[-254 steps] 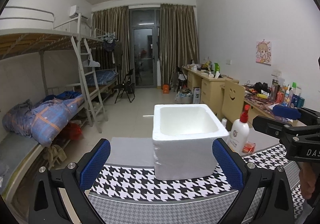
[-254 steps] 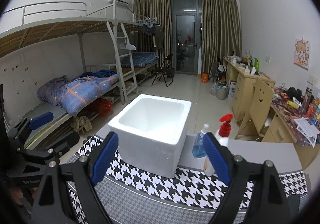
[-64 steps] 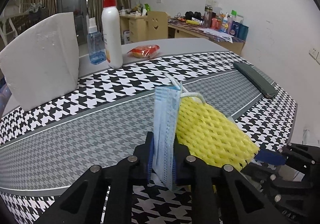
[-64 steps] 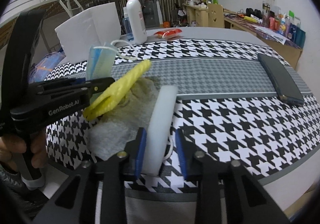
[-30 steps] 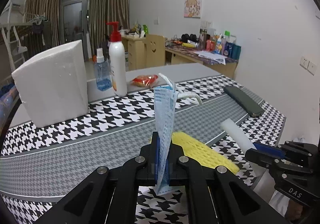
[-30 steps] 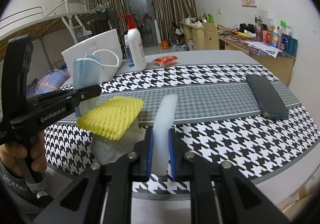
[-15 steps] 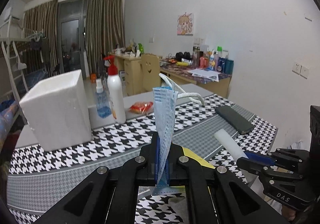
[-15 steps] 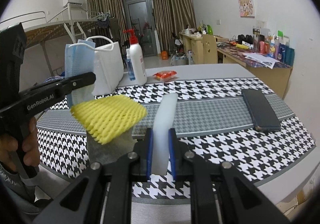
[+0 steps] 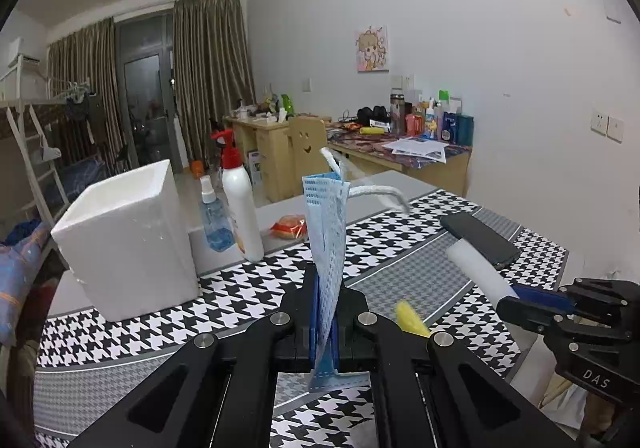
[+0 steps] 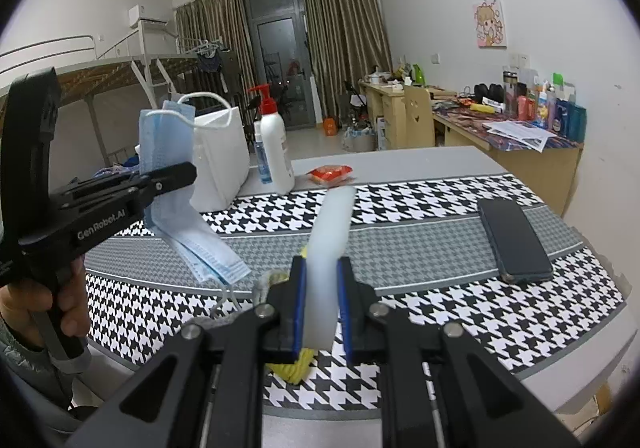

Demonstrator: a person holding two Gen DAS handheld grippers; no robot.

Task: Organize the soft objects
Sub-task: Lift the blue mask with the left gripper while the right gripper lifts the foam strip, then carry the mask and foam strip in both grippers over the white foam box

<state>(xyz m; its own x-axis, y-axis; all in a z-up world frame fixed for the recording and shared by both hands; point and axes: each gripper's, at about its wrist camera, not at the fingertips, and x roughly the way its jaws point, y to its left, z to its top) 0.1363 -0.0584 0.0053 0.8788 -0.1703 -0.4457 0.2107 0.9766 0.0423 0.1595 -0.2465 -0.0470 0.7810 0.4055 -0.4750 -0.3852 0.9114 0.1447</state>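
Note:
My left gripper (image 9: 326, 312) is shut on a folded blue face mask (image 9: 326, 232), held upright above the table, its white ear loops curling to the right. From the right wrist view that mask (image 10: 176, 184) hangs from the left gripper (image 10: 176, 174). My right gripper (image 10: 322, 304) is shut on a white foam sheet (image 10: 330, 248) that stands on edge between the blue pads; this foam sheet (image 9: 476, 268) shows at the right in the left wrist view. A yellow foam net (image 9: 408, 318) lies on the table below. The white foam box (image 9: 124, 232) stands open-topped at the back left.
A houndstooth cloth (image 10: 460, 304) covers the table. A white pump bottle (image 9: 240, 208), a blue spray bottle (image 9: 214, 220) and an orange snack packet (image 9: 288, 226) stand beside the box. A dark phone (image 10: 514, 240) lies at the right. A hand (image 10: 52, 308) holds the left gripper.
Both grippers have risen above the table with the mask and the foam sheet still clamped. The yellow net now lies lower in both views, mostly hidden behind the fingers.

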